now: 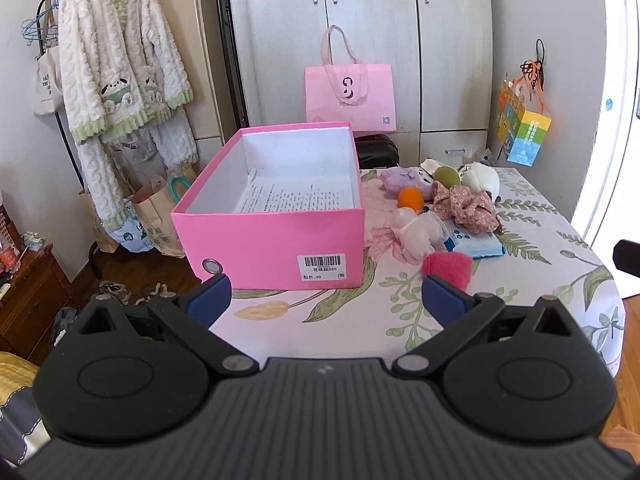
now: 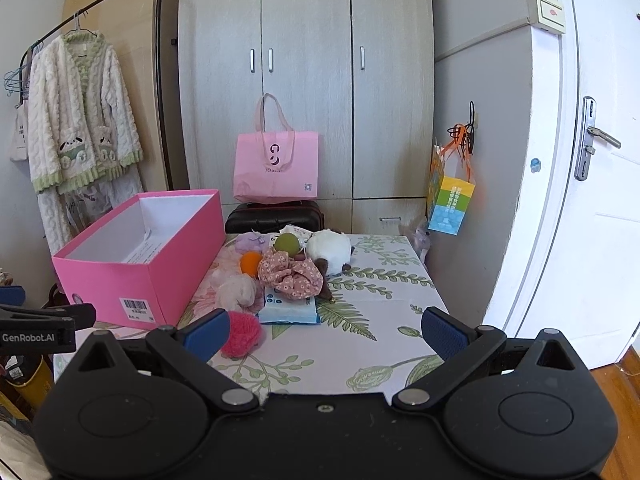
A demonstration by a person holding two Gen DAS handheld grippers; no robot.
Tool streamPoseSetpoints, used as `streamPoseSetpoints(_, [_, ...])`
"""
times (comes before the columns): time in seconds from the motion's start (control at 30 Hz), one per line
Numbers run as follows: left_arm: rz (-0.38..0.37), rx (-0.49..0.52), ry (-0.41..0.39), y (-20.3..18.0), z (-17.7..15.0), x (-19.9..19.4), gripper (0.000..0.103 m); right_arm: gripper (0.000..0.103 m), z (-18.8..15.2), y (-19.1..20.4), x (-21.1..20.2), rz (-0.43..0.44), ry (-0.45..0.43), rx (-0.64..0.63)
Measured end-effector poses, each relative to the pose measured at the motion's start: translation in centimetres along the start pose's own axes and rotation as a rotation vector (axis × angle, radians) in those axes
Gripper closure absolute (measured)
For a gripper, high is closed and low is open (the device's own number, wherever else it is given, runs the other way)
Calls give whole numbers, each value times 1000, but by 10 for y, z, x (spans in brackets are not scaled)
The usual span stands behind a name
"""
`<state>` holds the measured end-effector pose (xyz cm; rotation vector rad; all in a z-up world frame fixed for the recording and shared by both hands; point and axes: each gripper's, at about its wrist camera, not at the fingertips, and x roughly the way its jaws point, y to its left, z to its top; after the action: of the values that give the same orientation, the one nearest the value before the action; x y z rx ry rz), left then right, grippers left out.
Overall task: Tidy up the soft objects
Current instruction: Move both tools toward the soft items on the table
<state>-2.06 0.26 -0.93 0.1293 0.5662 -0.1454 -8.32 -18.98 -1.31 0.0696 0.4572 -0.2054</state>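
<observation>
We recorded the following on the floral-clothed tabletop (image 2: 372, 344).

Pink box (image 1: 276, 236): open-topped, at the tabletop's left side, holding only a printed sheet (image 1: 296, 196); barcode label on its near wall.

Soft objects, heaped just right of the box:
- pink pompom (image 2: 240, 334), nearest us, apart from the heap;
- white gauzy scrunchie (image 2: 236, 292);
- orange ball (image 2: 251, 263);
- floral scrunchie (image 2: 290, 274), resting partly on a blue tissue pack (image 2: 288, 312);
- green ball (image 2: 286, 243);
- white plush (image 2: 330, 250);
- purple plush (image 2: 248, 242), at the back.

Left hand-held gripper (image 1: 326, 294): fingers spread wide, nothing between them, facing the box's near wall, with its right fingertip in front of the pompom.

Right hand-held gripper (image 2: 326, 330): fingers likewise spread and empty, low over the near tabletop, with the pompom just beside its left fingertip.

Background: pink tote bag (image 2: 276, 168) before the wardrobe (image 2: 308, 80); fleece robe (image 1: 120, 68) on a rack.
</observation>
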Motion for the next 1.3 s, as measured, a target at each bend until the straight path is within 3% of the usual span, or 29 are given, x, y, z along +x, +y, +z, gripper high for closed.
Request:
streamPoseSetpoints(0.37, [5,-4,-3,0,-6,-4,0,0,-4,-9,-11,17,-14,4])
streamPoseSetpoints(0.6, [-33,4,27,-4,-7,1,0,0,-6,-8,-8,20,-7,1])
streamPoseSetpoints(0.83, [-43,20,33,-10,-8,2,0,0,-8,1,-19,104,-35,-29])
streamPoseSetpoints(1.3, [-48,29,31,-10,-9,0,0,0,-5,0,-17,110,-32,-24])
